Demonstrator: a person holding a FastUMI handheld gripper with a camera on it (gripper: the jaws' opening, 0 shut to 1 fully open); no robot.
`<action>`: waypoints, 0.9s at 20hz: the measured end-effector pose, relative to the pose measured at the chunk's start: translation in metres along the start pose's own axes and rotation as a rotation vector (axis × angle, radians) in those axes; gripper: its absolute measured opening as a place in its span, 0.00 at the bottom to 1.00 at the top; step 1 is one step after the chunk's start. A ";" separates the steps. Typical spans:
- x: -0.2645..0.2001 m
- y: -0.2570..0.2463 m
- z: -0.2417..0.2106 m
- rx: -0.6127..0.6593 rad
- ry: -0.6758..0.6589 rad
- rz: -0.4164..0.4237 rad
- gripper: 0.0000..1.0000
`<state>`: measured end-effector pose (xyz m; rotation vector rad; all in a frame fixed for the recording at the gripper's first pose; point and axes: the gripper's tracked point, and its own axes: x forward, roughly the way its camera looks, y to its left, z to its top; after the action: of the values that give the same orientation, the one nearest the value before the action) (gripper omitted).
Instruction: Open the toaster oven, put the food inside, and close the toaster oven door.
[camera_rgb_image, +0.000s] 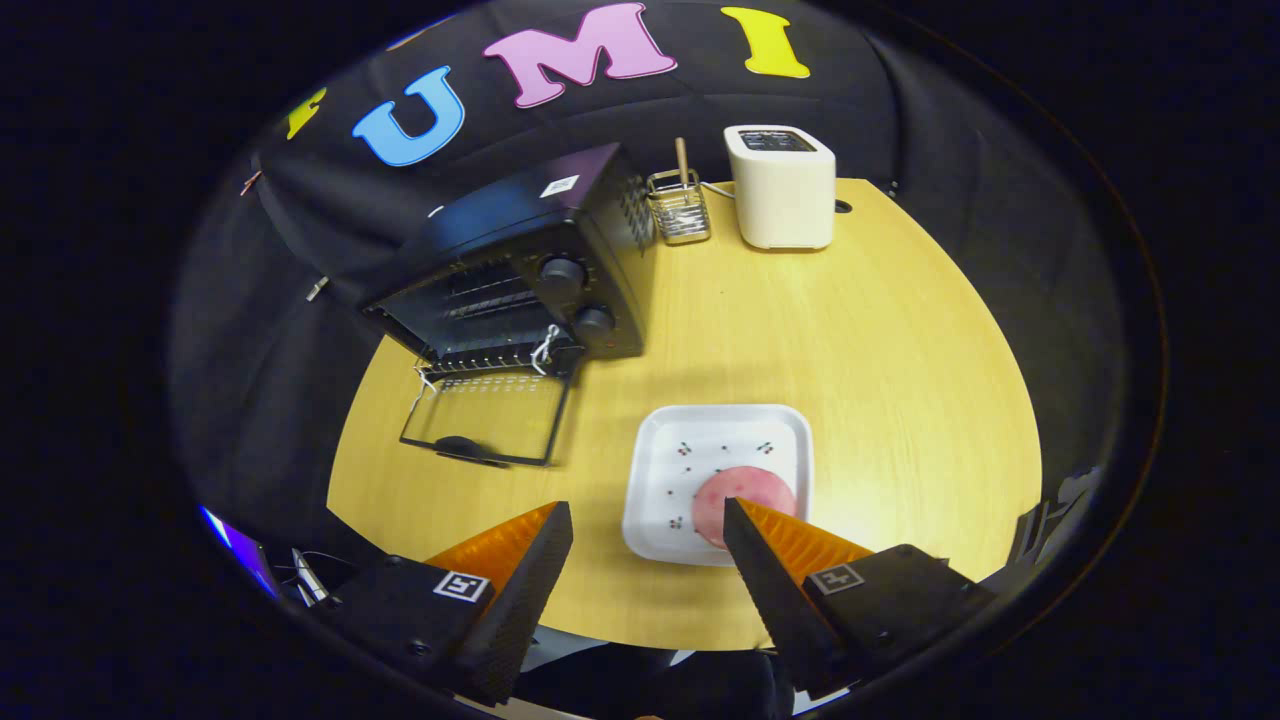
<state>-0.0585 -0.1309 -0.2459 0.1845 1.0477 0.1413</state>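
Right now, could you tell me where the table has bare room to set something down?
Bare wood lies between the white plate and the white toaster. It is crowded by the toaster oven, its lowered door and the utensil rack.

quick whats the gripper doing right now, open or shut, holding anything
Gripper: open, holding nothing. Its fingers are spread wide above the table, and the pink food on the white plate lies just ahead of one fingertip.
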 end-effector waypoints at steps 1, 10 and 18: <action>0.002 -0.013 -0.005 0.000 0.014 -0.012 0.99; 0.050 -0.092 -0.029 -0.105 0.098 -0.075 1.00; 0.090 -0.111 0.003 0.079 0.058 -0.083 0.96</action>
<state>-0.0082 -0.2209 -0.3450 0.2086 1.1180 0.0306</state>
